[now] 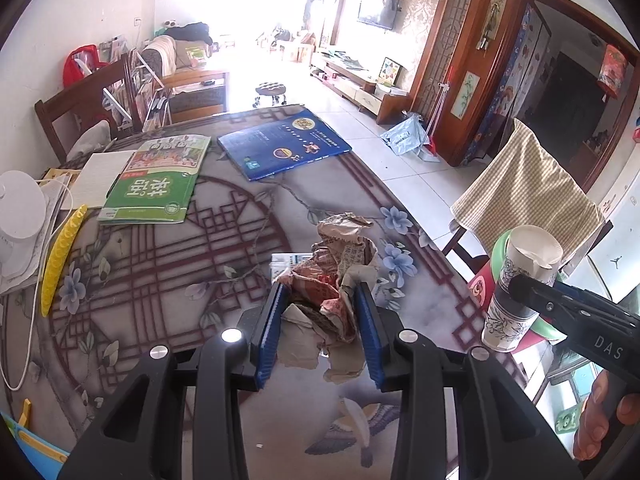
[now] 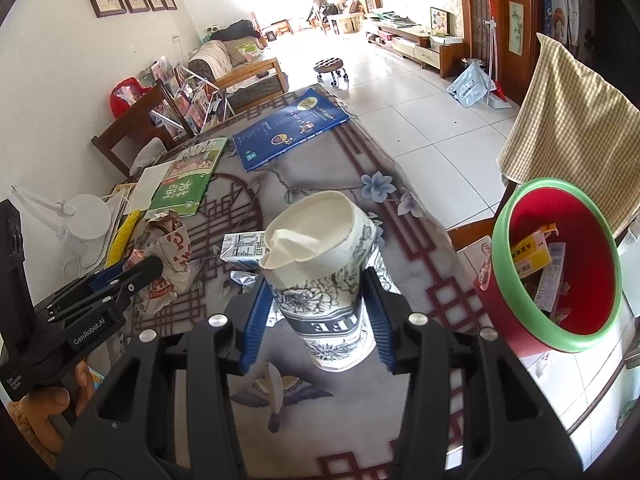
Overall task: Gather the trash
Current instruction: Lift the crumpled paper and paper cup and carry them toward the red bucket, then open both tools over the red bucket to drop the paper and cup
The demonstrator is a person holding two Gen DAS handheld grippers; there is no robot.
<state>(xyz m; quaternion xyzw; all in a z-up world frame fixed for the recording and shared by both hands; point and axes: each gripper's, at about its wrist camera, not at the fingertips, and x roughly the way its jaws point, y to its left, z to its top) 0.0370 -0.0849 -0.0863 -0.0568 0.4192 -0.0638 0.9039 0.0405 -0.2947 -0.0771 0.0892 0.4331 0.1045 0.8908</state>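
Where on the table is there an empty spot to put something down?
The middle of the table is bare, between the green book, the yellow strip and the crumpled paper. The near edge, by the bird picture, is bare too. It is crowded at the far left around the white lamp.

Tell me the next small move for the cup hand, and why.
Probably carry the paper cup sideways until it hangs over the red bin, then let go. The right tool already grips the cup clear of the table, and the bin stands open just beside it, with other trash inside.
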